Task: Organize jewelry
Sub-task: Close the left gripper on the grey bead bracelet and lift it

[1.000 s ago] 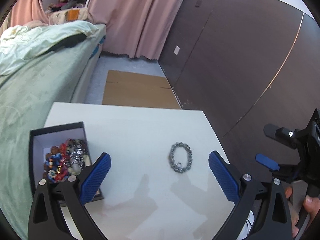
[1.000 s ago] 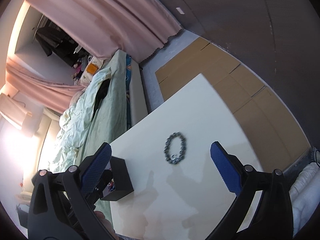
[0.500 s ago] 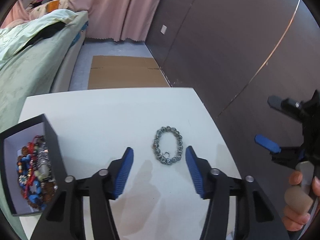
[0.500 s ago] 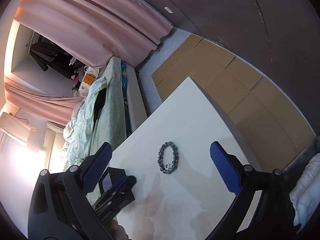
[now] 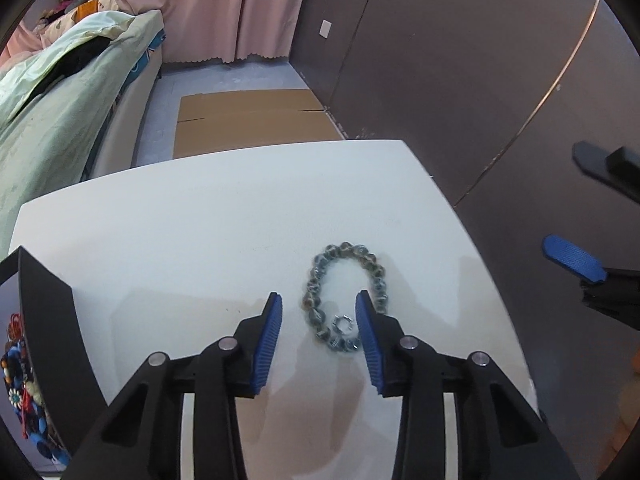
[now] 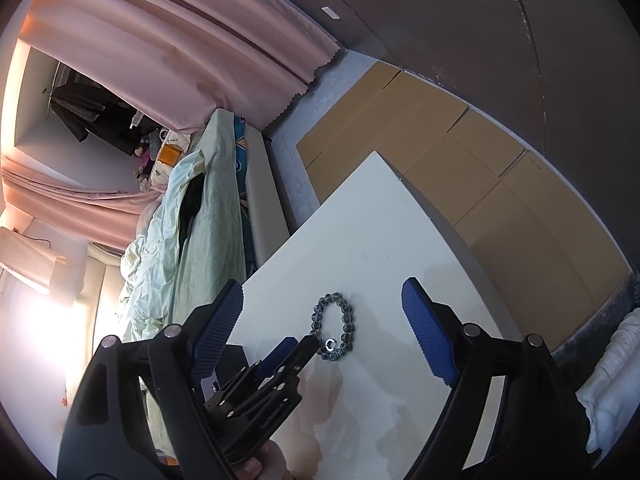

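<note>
left tool (image 5: 319, 312) hangs low over the white counter (image 5: 200, 240), its blue pads narrowed to a small gap; the jaws have just been closing, and the near end of the bead bracelet (image 5: 345, 296) lies between them, with no pad seen pressing on it. that bracelet lies flat as a loop on the counter, its silver ring clasp nearest the tool. right tool (image 6: 324, 320) is held off the counter's right edge with its jaws wide and nothing between them; they have just been closing a little. at the counter's left edge stands a black box (image 5: 52, 320) with colourful bead jewelry (image 5: 18, 384) inside. beyond the counter, flattened cardboard (image 5: 248, 120) lies on the floor beside a bed (image 5: 60, 112).
</note>
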Demonstrator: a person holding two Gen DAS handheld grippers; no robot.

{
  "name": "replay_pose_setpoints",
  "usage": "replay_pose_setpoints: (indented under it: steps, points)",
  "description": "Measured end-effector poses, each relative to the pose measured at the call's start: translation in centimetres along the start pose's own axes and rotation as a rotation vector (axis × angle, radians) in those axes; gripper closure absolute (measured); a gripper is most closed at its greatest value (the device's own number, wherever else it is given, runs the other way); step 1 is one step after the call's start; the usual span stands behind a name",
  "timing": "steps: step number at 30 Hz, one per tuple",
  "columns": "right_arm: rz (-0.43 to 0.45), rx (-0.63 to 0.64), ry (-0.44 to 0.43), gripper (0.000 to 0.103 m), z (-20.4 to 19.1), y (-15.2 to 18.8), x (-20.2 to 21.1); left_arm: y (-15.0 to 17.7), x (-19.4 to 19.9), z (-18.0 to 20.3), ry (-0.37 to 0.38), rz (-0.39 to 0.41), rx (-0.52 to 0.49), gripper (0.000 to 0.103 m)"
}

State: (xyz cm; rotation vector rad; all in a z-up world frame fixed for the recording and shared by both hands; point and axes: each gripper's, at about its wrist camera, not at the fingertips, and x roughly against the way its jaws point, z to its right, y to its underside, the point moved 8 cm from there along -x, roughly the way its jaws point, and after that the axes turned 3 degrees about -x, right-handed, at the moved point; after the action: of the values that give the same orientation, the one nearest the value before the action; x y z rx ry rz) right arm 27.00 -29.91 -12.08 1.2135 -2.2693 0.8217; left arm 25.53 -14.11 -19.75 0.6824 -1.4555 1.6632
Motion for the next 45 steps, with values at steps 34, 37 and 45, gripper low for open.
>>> replay_pose_setpoints:
  steps: [34,37,45]
  points:
    - [-0.033,0.081,0.053,0.021,-1.6,3.0,-0.9,-0.7,3.6,1.1,-0.048,0.079,-0.051,0.095]
    - [-0.028,0.085,0.058,0.021,-1.5,3.3,-0.5,-0.5,5.1,1.1,-0.048,0.099,-0.047,0.095]
    - [-0.042,0.114,0.071,0.021,-1.9,4.4,-0.7,-0.2,8.9,0.2,-0.042,0.149,-0.023,0.095]
